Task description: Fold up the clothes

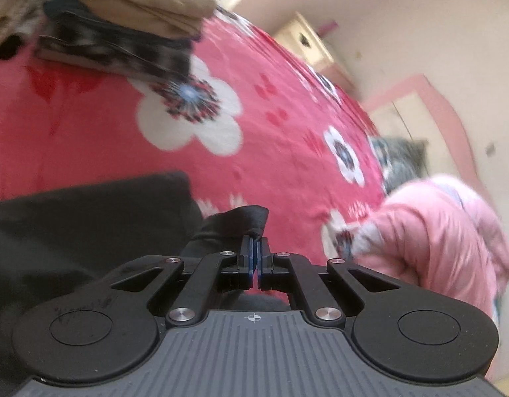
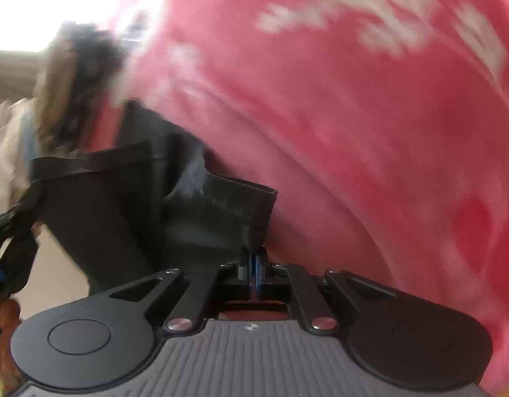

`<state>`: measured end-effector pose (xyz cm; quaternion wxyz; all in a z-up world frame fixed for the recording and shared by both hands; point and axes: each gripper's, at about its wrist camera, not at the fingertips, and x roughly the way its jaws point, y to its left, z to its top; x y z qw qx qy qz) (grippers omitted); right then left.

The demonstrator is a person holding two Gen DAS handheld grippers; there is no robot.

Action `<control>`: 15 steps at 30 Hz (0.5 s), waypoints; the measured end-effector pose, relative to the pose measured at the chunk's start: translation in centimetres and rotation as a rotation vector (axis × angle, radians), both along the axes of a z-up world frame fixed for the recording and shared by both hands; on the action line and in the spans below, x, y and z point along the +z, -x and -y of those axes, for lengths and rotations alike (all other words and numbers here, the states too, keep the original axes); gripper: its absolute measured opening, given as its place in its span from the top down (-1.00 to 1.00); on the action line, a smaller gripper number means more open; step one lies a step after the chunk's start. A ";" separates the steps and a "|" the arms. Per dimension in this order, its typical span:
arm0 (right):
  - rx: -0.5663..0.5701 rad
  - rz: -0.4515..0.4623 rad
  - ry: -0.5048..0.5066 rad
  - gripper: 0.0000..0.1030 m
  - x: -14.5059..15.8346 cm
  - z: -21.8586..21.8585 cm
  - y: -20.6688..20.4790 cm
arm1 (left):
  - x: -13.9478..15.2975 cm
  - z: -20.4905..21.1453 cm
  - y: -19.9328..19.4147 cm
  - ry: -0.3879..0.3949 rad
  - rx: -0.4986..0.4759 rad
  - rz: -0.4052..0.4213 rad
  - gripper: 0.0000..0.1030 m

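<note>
A black garment (image 1: 89,218) lies on the red flowered bedspread (image 1: 254,125) at the lower left of the left wrist view. One bunched corner of it rises into my left gripper (image 1: 256,243), whose blue pads are shut on that fabric. In the right wrist view the same black garment (image 2: 201,205) hangs in folds above the bedspread (image 2: 353,132). My right gripper (image 2: 254,254) is shut on its lower right corner. The other gripper and a hand (image 2: 6,317) show at the left edge of that view.
A stack of folded clothes (image 1: 122,13), beige over dark, sits at the far left of the bed. A pink jacket (image 1: 436,241) lies at the right by the bed's edge, with a grey cushion (image 1: 400,158) behind it. A pale wall and cabinet (image 1: 304,39) stand beyond.
</note>
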<state>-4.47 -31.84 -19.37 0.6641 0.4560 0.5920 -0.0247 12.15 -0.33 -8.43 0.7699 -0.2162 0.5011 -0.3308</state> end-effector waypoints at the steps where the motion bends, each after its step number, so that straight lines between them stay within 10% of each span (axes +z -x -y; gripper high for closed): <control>1: -0.024 -0.033 -0.014 0.95 -0.7 0.1 0.5 | -0.3 0.5 0.3 -0.006 -0.017 -0.006 1.00; 10: -0.102 -0.087 -0.065 0.80 -1.7 2.4 2.5 | -2.1 2.5 2.3 -0.008 -0.080 -0.055 1.00; 15: -0.069 -0.014 0.070 0.56 1.1 4.6 3.4 | -2.6 3.1 3.2 0.002 -0.109 -0.063 1.00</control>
